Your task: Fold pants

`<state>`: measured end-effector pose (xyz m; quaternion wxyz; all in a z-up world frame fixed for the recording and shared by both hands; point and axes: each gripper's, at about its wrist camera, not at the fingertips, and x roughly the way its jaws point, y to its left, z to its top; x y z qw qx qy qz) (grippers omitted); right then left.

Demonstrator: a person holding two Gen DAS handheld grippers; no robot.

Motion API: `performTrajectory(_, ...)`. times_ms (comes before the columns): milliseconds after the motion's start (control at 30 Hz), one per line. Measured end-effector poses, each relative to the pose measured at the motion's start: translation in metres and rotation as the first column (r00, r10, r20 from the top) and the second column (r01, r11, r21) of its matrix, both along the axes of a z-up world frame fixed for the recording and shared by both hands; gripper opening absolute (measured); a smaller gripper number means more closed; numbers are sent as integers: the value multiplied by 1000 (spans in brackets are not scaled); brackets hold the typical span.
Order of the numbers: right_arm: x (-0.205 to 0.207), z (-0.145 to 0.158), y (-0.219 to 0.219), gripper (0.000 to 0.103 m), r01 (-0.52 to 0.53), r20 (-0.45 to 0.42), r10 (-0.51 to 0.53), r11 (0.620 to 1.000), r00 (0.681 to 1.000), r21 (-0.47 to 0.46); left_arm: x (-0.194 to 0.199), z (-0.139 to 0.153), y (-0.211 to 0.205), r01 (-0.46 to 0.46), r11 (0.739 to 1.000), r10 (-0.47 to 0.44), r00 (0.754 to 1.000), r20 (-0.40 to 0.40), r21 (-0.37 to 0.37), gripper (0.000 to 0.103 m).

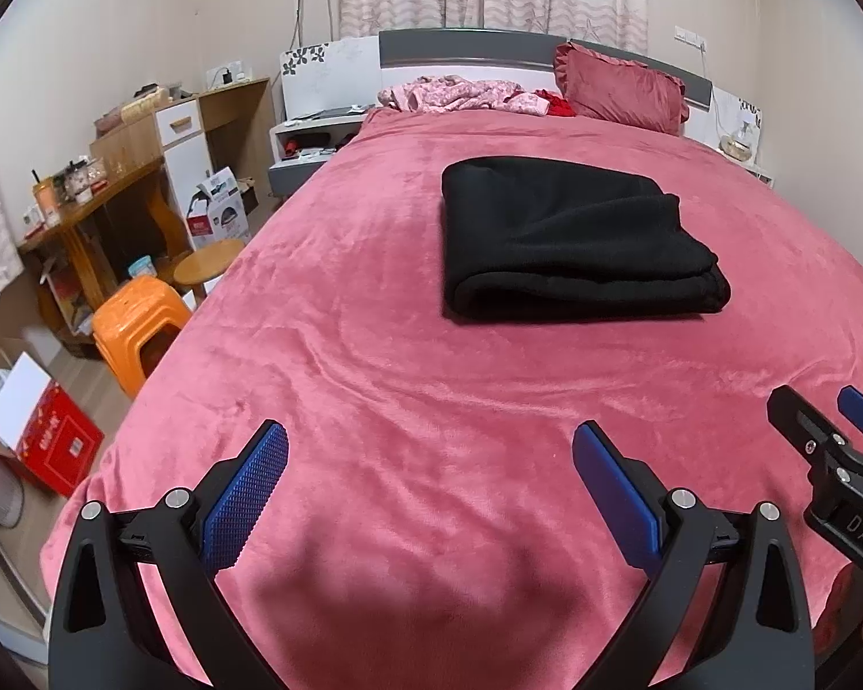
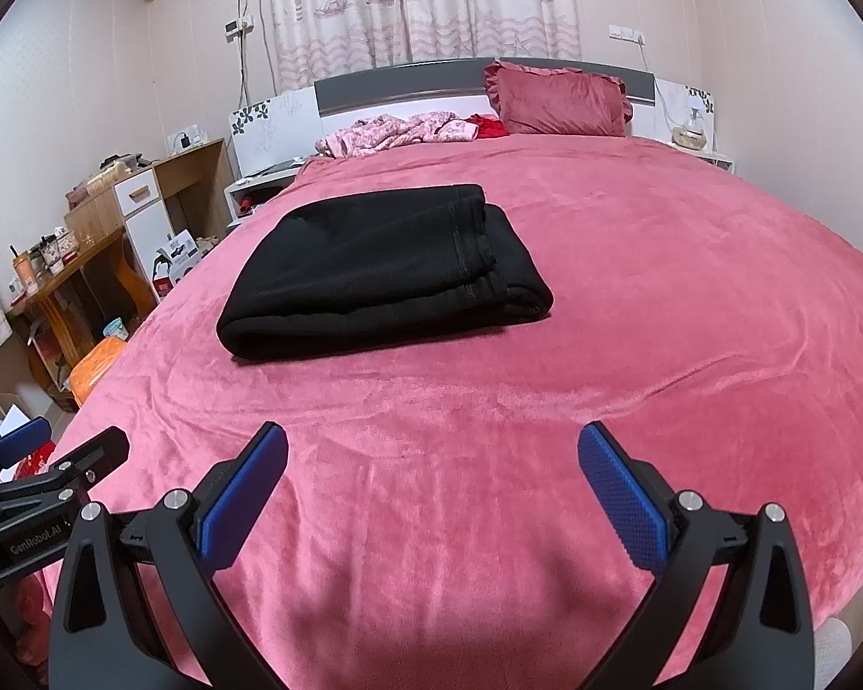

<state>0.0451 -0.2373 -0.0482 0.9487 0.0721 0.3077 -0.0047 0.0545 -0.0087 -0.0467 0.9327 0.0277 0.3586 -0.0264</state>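
My 2 tongs, left [image 1: 431, 483] and right [image 2: 431, 483], are hanging spread and empty over the near bed [image 1: 374, 345]. The pants [image 1: 575, 247] are lying folded mid-bed, well apart; any careless nudge risks loosening the stacked layers.

Black pants [image 1: 575, 241] sit folded on the pink bed [image 1: 374, 391]; left claw [image 1: 431, 471] hovers wide open, empty, well short of them.

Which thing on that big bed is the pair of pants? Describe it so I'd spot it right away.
Start at the pink bedspread. Near its middle lies the pants, folded into a thick black rectangle. Everything else on the bed, the red pillow and the crumpled floral cloth, sits up by the headboard.
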Motion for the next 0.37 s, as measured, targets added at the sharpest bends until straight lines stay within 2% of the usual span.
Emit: performTrajectory(367, 4, -5, -5, 101, 4, -22, -4, 1000, 1000, 6, 6, -10, 3, -16, 1000, 15, 998, -65, -12, 98)
